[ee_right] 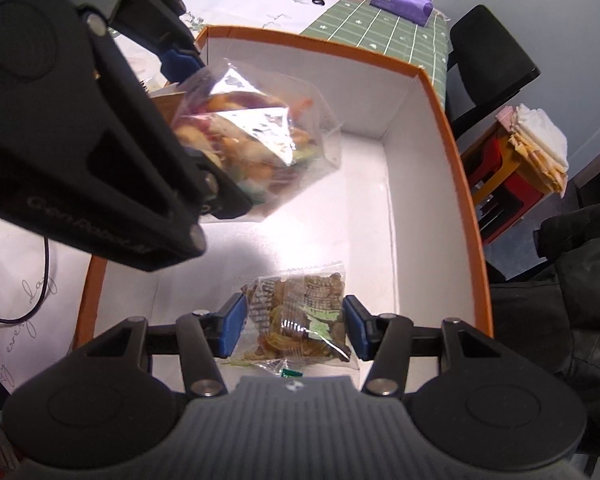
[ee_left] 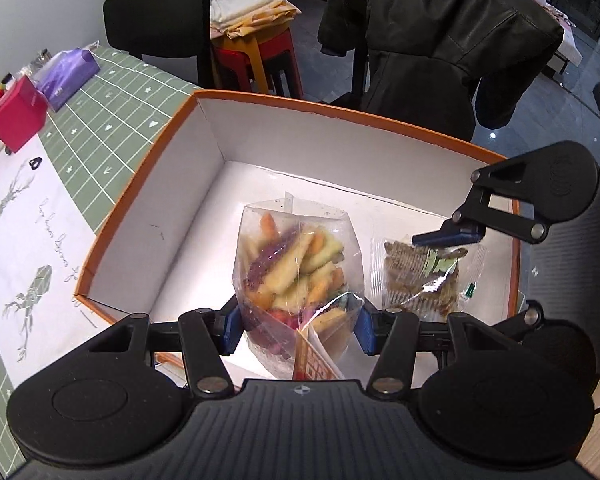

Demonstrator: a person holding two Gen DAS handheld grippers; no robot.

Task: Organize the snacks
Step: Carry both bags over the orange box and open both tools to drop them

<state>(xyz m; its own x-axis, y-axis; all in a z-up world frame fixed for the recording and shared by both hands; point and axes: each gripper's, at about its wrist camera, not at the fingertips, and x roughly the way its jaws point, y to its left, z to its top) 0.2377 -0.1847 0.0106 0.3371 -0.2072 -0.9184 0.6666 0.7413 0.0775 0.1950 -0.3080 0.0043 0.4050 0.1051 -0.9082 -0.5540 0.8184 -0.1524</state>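
An orange-rimmed box [ee_left: 332, 109] with white inner walls stands on the table. My left gripper [ee_left: 296, 330] is shut on a clear bag of colourful vegetable chips [ee_left: 296, 264], which hangs inside the box above its floor. In the right wrist view the same chip bag [ee_right: 256, 140] hangs at upper left under the left gripper [ee_right: 204, 128]. My right gripper [ee_right: 294, 330] is shut on a clear packet of brown biscuits [ee_right: 300, 312], low over the box floor near the right wall [ee_right: 432, 200]. That biscuit packet [ee_left: 420, 276] also shows beside the chips.
The table has a green grid cloth [ee_left: 112, 120] with a white printed runner. A red box [ee_left: 18, 116] and a purple pouch [ee_left: 66, 74] sit at its far end. Behind are a black chair [ee_left: 160, 24], stacked stools with cloths [ee_left: 256, 36] and a dark jacket [ee_left: 440, 32].
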